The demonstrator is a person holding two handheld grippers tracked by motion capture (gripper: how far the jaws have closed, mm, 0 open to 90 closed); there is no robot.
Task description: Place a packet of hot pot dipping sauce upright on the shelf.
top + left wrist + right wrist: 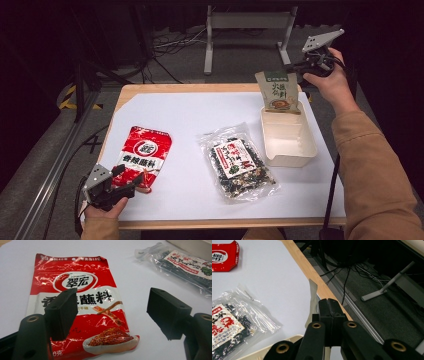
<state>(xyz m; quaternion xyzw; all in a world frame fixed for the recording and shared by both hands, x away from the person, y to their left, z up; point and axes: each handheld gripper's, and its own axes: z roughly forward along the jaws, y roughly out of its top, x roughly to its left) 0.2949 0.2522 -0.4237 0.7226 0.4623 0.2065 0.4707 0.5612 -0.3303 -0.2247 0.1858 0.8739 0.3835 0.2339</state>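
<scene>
Three packets and one tray on the white-covered bench (190, 112), counted left to right: one red seasoning packet (144, 155) lying flat at the left, one clear bag of dark dried mix (237, 162) flat in the middle, one cream tray (288, 137) at the right, and one tan packet (278, 91) hanging upright over the tray's far end

At the near left corner, left gripper (131, 181) held low beside the red seasoning packet's near edge, jaws spread wide with nothing between them; in the left gripper view, one pad over the packet's lower print, the other over bare white sheet, whether touching cannot be told

At the far right, right gripper (292, 67) raised above the bench, jaws pressed fully together on the top edge of the tan packet; packet's lower edge just at the tray's rim, contact not clear
</scene>
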